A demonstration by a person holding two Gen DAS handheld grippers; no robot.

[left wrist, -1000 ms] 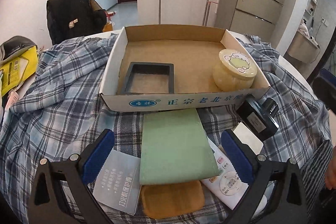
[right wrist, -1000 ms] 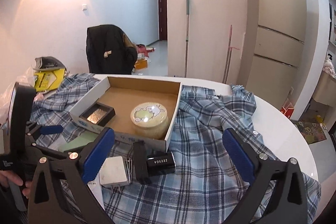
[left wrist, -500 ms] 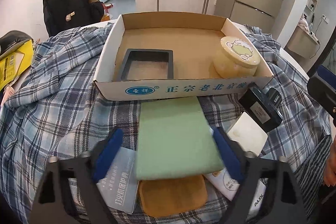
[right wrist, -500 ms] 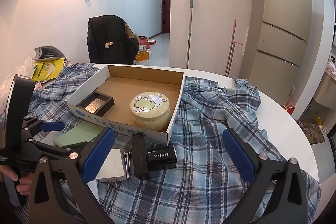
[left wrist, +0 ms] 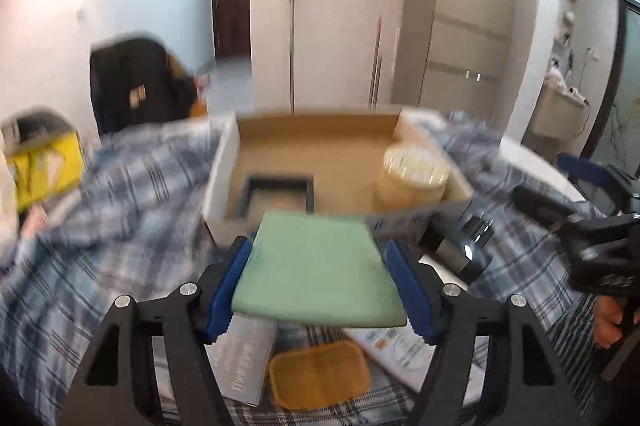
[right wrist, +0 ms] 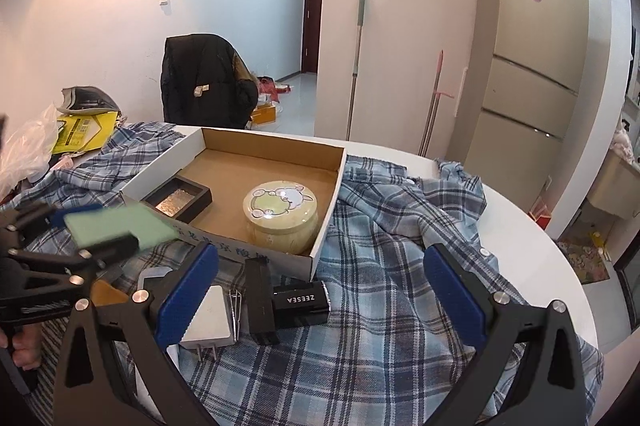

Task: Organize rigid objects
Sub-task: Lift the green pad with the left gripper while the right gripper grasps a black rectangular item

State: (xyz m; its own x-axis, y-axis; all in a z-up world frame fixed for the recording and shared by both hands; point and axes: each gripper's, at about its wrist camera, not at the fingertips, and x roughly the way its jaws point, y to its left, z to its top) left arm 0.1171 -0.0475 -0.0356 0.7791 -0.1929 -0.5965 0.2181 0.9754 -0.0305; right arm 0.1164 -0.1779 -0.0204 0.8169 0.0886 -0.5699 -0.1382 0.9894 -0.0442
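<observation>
My left gripper (left wrist: 320,282) is shut on a flat green box (left wrist: 316,266) and holds it lifted off the table, just in front of the cardboard tray (left wrist: 224,162). The green box also shows in the right wrist view (right wrist: 120,226). The tray (right wrist: 328,186) holds a black square tray (right wrist: 178,198) and a round cream tin (right wrist: 282,218). My right gripper (right wrist: 320,286) is open and empty above the plaid cloth, near a black ZEESEA box (right wrist: 300,302) and a white plug (right wrist: 208,322).
An orange pad (left wrist: 320,374), a grey card (left wrist: 244,358) and a white packet (left wrist: 396,350) lie under the left gripper. A plaid shirt (right wrist: 400,286) covers the round white table (right wrist: 540,246). A yellow bag (right wrist: 80,134) and a chair with a black jacket (right wrist: 200,78) stand behind.
My left gripper has closed on the green box and lifted it toward the tray. The right gripper has moved slightly and stays open.
</observation>
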